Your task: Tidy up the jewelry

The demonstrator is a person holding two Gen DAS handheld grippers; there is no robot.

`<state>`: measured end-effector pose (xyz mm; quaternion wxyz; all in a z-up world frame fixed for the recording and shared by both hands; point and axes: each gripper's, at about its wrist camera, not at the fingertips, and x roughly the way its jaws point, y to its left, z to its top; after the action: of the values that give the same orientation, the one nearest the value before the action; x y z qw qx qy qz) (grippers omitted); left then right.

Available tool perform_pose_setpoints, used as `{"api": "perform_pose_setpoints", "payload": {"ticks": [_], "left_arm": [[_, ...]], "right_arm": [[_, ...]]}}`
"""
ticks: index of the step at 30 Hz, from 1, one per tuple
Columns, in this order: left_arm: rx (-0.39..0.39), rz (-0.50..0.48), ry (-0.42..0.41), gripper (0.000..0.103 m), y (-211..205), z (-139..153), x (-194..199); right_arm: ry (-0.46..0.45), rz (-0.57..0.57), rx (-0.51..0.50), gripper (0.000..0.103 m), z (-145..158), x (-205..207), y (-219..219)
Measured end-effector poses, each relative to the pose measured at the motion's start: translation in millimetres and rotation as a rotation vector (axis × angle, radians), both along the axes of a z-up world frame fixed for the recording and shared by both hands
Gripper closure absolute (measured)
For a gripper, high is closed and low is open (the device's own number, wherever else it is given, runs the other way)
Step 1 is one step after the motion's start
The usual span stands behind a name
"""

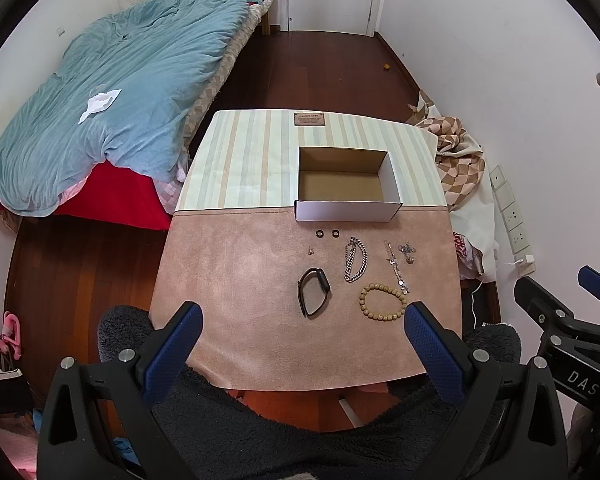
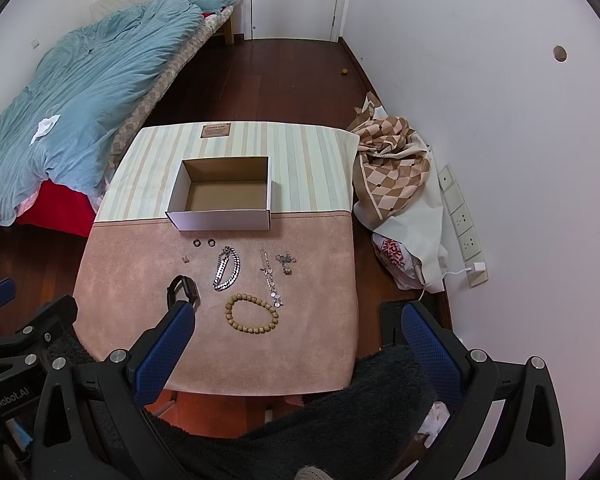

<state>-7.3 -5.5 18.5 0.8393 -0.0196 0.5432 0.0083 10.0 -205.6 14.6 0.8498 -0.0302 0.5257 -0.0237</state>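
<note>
Shiny metal chain (image 1: 356, 260), matt (wooden) beads (image 1: 385, 303)

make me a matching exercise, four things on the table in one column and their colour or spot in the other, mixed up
Things:
1. box
2. bead bracelet
3. chain
4. watch band

Descriptions:
A. silver, between the band and the thin necklace
B. black, farthest left of the big pieces
C. white outside, open and empty
D. tan, nearest the table's front edge on the right

Pairs: 1-C, 2-D, 3-A, 4-B
</note>
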Motion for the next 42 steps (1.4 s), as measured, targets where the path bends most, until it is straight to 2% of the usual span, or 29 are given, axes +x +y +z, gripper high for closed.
{"api": "perform_pose_setpoints", "payload": {"ticks": [37, 42], "left_arm": [[-0.011, 0.005, -0.003, 0.0, 4, 7, 0], [0.014, 0.001, -0.008, 0.0, 4, 2, 10]], "right_arm": [[-0.002, 0.005, 0.013, 0.0, 5, -1, 7], [-0.007, -0.013, 0.039, 0.0, 0, 4, 3]]}}
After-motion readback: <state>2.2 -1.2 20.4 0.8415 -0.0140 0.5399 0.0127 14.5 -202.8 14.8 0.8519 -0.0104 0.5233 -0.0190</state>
